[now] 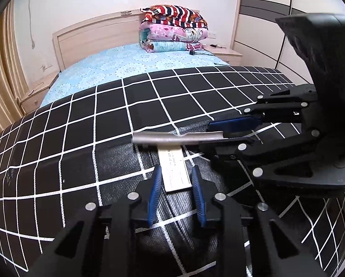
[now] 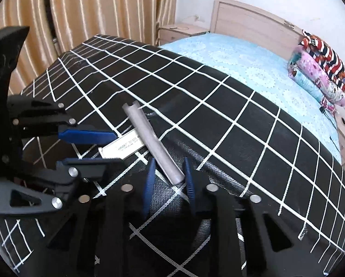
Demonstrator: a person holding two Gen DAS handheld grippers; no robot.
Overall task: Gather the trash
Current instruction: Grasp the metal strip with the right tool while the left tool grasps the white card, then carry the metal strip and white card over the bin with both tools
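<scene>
A grey tube (image 1: 172, 137) lies across a black woven-textured bag (image 1: 117, 161) on the black cloth with a white grid (image 1: 80, 115). A white printed strip (image 1: 174, 170) runs from under the tube towards the left wrist camera. My left gripper (image 1: 176, 168) is shut on the near end of this strip, with a blue pad against each edge. My right gripper (image 1: 207, 136) comes in from the right and is shut on the tube's right end. In the right wrist view the tube (image 2: 149, 133) ends between the right gripper's (image 2: 169, 160) pads, and the left gripper (image 2: 118, 147) clamps the strip (image 2: 126, 146).
The grid cloth covers the foot of a bed with a light blue sheet (image 1: 117, 62). Folded quilts (image 1: 172, 30) are stacked by the headboard (image 1: 96, 34). A bedside cabinet (image 1: 223, 52) and a wardrobe (image 1: 264, 23) stand to the right, and gold curtains (image 2: 91, 11) hang on the left.
</scene>
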